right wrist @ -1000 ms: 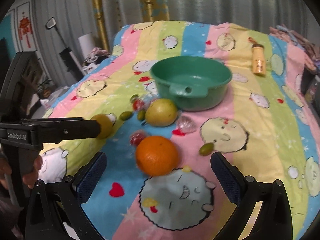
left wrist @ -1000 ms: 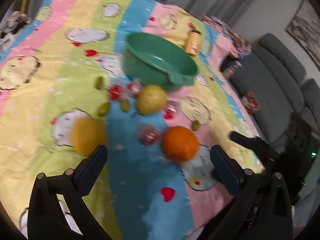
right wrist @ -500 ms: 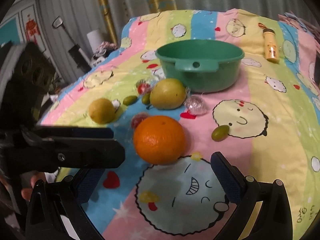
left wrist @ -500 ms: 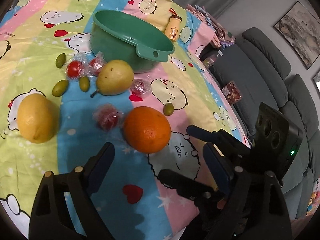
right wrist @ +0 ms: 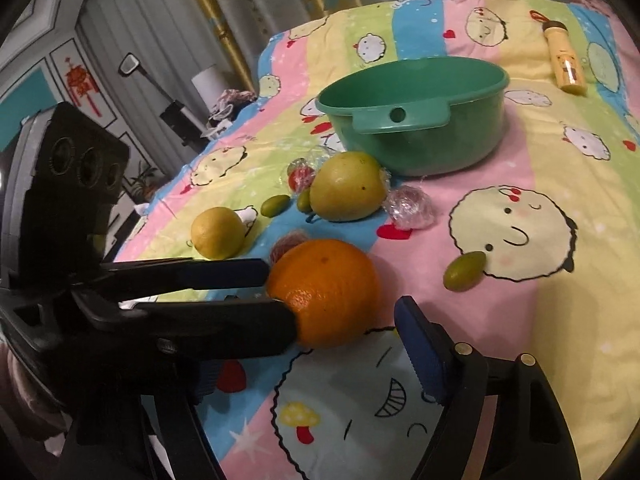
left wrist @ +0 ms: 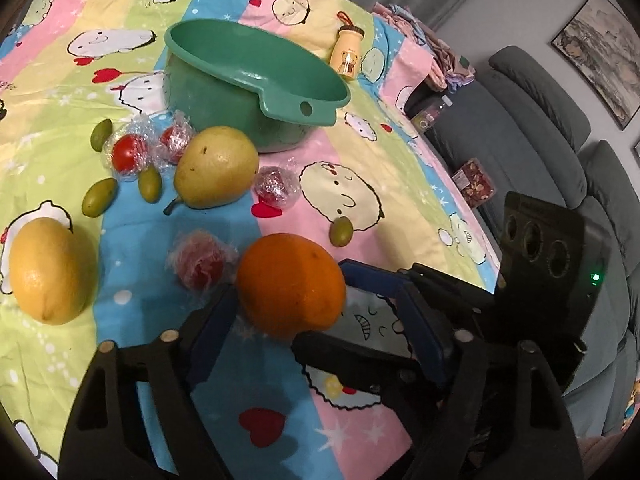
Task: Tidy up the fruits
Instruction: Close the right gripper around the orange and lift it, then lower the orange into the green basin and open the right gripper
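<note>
Pear (left wrist: pixel 216 168) between bowl (left wrist: pixel 224 80) and orange (left wrist: pixel 290 284)

orange (left wrist: pixel 291 285) skin was seen dimpled, semi-matt. green bowl (left wrist: pixel 256 76) was noted as smooth plastic. printed cloth (left wrist: pixel 60 92) looked matt, tomatoes (left wrist: pixel 128 152) wrapped in crinkled film.

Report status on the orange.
Left tongs, right tongs just closing, orange between both, neither clamped. Orange on cloth. Tongs crowding each other.
</note>
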`<state>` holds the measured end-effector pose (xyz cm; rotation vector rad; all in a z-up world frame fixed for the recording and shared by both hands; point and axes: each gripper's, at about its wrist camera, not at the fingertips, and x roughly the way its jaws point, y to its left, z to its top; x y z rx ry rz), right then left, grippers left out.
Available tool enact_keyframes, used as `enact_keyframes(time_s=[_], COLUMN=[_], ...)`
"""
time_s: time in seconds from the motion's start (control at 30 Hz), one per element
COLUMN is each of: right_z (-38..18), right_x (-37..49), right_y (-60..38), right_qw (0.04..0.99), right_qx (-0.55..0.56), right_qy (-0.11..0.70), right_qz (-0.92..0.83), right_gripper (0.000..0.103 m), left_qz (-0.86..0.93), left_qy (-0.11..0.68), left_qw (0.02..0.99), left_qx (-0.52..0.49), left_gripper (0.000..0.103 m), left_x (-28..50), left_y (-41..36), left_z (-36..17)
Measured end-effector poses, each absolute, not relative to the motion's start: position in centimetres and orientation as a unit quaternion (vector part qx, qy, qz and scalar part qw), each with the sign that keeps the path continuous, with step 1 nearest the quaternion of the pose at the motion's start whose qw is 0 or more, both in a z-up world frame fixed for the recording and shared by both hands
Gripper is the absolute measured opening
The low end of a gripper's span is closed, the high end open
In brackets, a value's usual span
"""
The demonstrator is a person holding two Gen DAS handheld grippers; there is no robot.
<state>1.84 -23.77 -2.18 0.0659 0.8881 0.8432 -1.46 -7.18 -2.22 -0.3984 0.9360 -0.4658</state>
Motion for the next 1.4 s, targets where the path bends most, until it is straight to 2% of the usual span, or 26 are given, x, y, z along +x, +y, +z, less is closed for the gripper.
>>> enact_keyframes(time_s=[0.1, 0.27, 0.43, 0.6, 0.97, 1.4], right_z=[-2.5, -2.7, -2.8, -2.1, 2.6, 8.1], right_x=[2.1, 2.3, 2.1, 1.6, -0.6, 4.6], right_y=[-23.8, -23.8, -23.7, -24.8, -25.1, -22.9], right_qw=[0.813, 0.812, 0.816, 0.820, 0.858, 0.886], right_qx=[0.033, 0.030, 0.027, 0.047, 0.030, 0.023], right_qy=[0.423, 0.426, 0.419, 0.408, 0.328, 0.244], right_qz=[0.399, 0.398, 0.397, 0.399, 0.393, 0.394], right_gripper=[0.075, 0.063, 0.061, 0.060, 0.060, 0.059], left_qz=[-0.216, -0.210, -0.209, -0.225, -0.236, -0.222], left_qy=[0.446, 0.449, 0.446, 0.430, 0.368, 0.332], left_qw=[0.848, 0.848, 0.854, 0.859, 0.889, 0.905], left_qx=[-0.189, -0.187, -0.167, -0.163, -0.140, -0.147], left_gripper=[0.077, 0.074, 0.073, 0.068, 0.066, 0.067], left_x=[-1.1, -0.8, -1.0, -1.8, -3.3, 3.3], left_y=[-7.1, -7.0, -7.6, -7.6, -8.1, -5.9], left_z=[-2.5, -2.6, -2.6, -1.5, 3.0, 8.1])
